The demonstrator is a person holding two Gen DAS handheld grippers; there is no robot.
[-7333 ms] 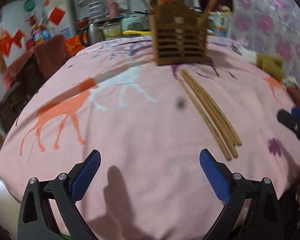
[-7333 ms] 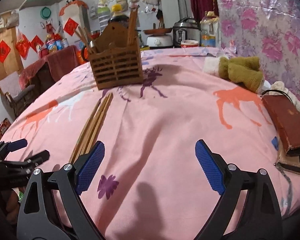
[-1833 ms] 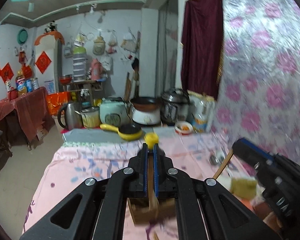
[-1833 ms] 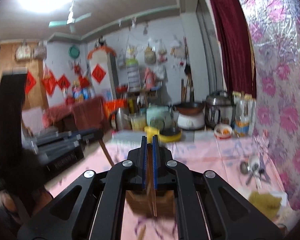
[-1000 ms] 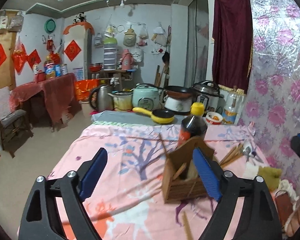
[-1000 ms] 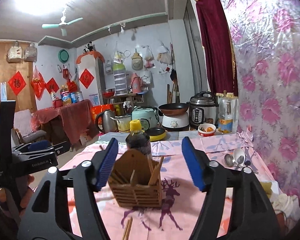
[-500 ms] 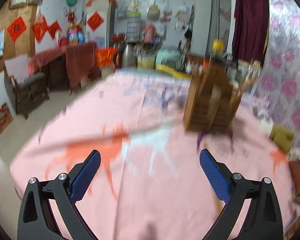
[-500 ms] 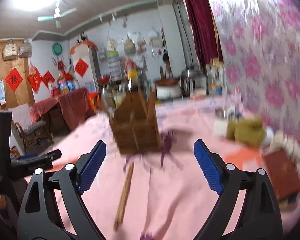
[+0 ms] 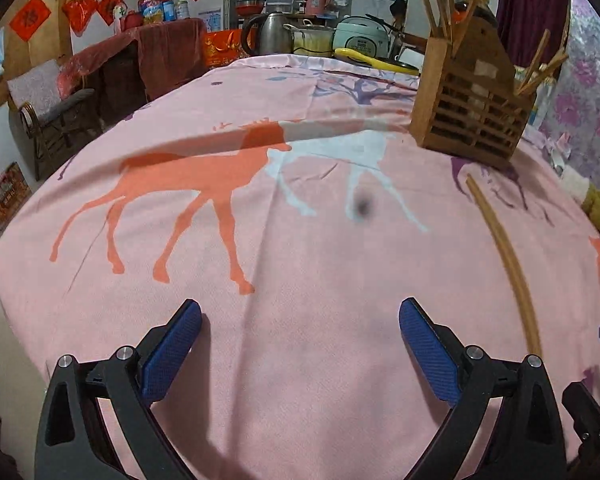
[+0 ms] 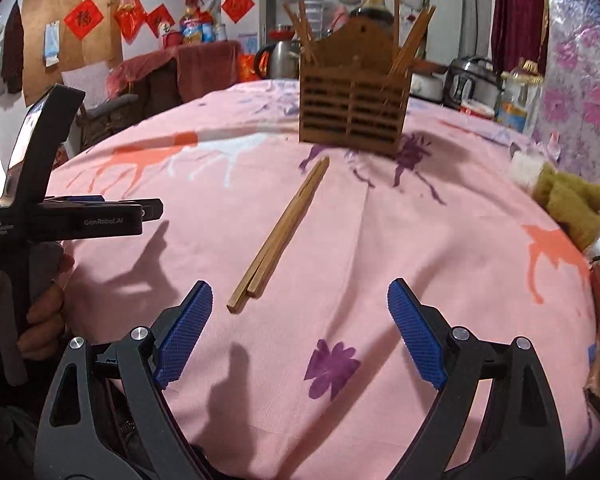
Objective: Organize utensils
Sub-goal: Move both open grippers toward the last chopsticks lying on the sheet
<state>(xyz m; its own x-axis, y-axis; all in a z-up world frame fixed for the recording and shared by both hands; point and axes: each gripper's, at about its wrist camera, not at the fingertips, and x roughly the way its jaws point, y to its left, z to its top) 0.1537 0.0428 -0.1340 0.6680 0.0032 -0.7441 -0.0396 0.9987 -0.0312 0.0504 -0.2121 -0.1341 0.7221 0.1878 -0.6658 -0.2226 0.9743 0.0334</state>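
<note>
Left gripper (image 9: 300,344) jaws wide, empty | right gripper (image 10: 300,332) jaws wide, empty | chopsticks (image 10: 282,234) lay before wooden holder (image 10: 354,108) | likely light, stiff, slippery; pinch mid-length

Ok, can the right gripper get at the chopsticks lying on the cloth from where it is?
Probably yes. The right gripper is open and empty, the chopsticks lie just ahead of its left finger, and nothing sits between them on the cloth.
</note>
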